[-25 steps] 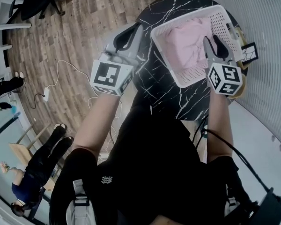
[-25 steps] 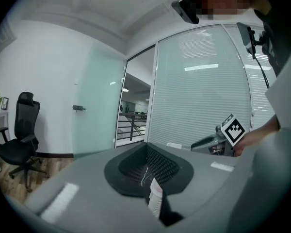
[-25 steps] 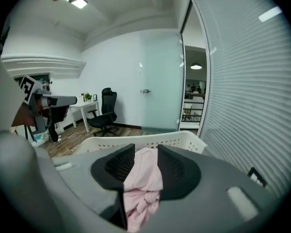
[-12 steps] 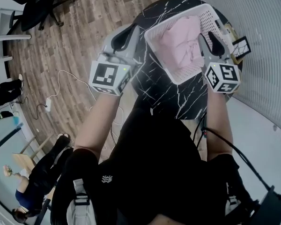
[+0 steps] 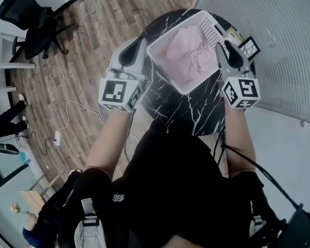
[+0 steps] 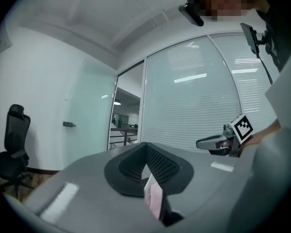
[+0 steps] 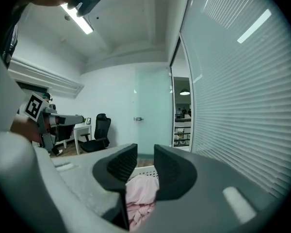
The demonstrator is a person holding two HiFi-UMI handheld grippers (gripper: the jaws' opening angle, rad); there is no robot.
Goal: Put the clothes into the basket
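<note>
Looking down, I find the pink clothes [image 5: 186,56] bunched inside the white basket [image 5: 213,31], which sits toward 12 o'clock on the black marbled table [image 5: 196,112]. My right claw [image 5: 226,49] hangs at the basket's 3 o'clock rim, its jaws parted a little and gripping nothing; its own view shows the cloth lying beyond the gap. My left claw [image 5: 137,45] is just off the 9 o'clock side, clenched, with nothing I can see pinched; only a sliver of basket wall shows past it. The job looks done to me. Should the bundle need tucking, I judge it soft, light and limp, likely to drape and snag on the mesh wall. I would pinch a thick fold near the middle of the heap rather than a loose edge.
</note>
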